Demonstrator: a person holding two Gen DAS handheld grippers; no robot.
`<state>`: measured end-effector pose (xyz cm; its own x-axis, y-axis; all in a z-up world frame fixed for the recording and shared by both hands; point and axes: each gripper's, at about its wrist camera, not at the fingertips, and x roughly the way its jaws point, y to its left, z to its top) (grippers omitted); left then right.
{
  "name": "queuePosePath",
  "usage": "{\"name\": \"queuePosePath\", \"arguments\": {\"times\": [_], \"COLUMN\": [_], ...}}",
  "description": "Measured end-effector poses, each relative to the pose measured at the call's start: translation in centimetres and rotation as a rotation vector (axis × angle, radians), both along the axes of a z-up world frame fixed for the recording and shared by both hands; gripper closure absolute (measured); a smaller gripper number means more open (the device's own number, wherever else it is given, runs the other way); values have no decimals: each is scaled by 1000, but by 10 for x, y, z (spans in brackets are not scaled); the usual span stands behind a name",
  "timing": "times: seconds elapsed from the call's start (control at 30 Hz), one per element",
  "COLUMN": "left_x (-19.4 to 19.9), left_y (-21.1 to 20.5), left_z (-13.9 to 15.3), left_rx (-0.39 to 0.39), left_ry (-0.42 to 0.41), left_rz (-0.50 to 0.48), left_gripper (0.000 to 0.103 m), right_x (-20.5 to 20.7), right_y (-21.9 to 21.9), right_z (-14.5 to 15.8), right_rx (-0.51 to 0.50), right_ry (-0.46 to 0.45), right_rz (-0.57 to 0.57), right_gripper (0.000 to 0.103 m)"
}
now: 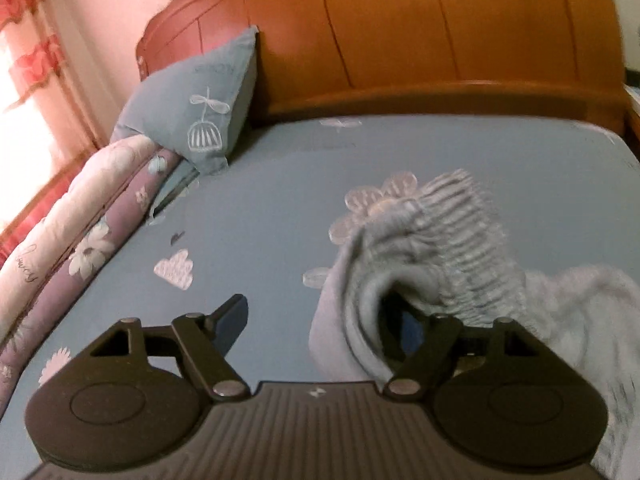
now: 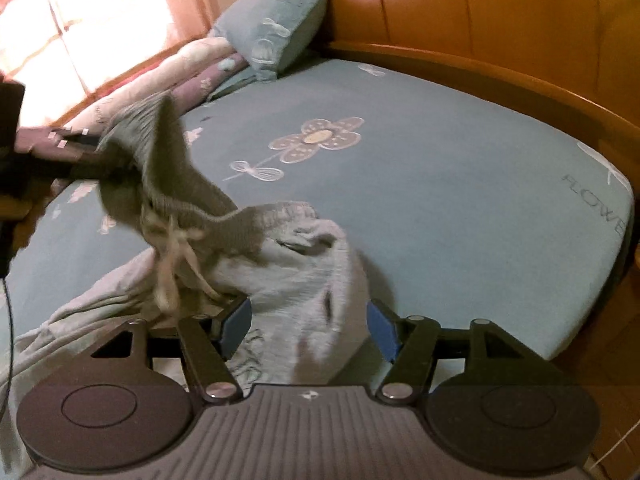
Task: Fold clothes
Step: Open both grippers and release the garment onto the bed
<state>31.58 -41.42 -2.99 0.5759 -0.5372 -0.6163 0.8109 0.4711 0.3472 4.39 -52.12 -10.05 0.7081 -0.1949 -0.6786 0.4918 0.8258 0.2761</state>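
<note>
Two grippers, one pair of grey sweatpants (image 2: 280, 272) — and you've got both sets of jaws standing wide right now.

Your left gripper (image 1: 320, 330) is spread wide. Its left finger is out over bare blue sheet (image 1: 260, 208), nothing touching it. The right finger is the interesting one: the ribbed elastic waistband (image 1: 460, 248) is bunched up and draped over it, so the blue pad is mostly buried in a dark fold of fabric. The cloth hangs on that one finger rather than being pinched between both. It's blurry there, so you can't tell how firmly it's caught.

Your right gripper (image 2: 310, 328) is also spread, both blue pads visible. The sweatpants lie crumpled on the bed directly ahead, with fabric running down between the fingers. The cloth lies against the left pad, while the right pad sits just beside the heap's edge — no squeeze on it. The drawstring (image 2: 176, 256) dangles loose just ahead of the left finger. From this view the waistband end rises up to the left toward the other gripper, lifted off the sheet.

Rest of the scene: flower-print fitted sheet, a blue pillow (image 1: 200, 108) propped against the wooden headboard (image 1: 400, 32), a rolled floral quilt (image 1: 80, 232) along the far side.
</note>
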Motion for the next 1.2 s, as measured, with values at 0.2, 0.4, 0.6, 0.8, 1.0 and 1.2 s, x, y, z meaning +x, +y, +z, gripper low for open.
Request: {"name": "queuePosePath", "arguments": {"times": [0.2, 0.4, 0.6, 0.8, 1.0, 1.2], "left_x": [8, -5, -18, -14, -14, -34], "left_y": [-13, 47, 158, 281, 390, 455], "left_z": [-18, -2, 9, -11, -37, -53], "left_rx": [-50, -34, 72, 85, -49, -194], "left_ry": [44, 45, 25, 142, 312, 466], "left_rz": [33, 26, 108, 342, 580, 736], "left_gripper": [26, 26, 26, 27, 30, 29], "right_x": [0, -3, -6, -3, 7, 20], "right_y": [-9, 0, 21, 55, 90, 128], "right_z": [-12, -9, -3, 3, 12, 19], "right_rx": [33, 37, 36, 17, -16, -39], "right_ry": [13, -3, -20, -3, 15, 33], "right_rz": [-13, 29, 91, 186, 265, 343], "right_gripper": [34, 34, 33, 33, 33, 33]}}
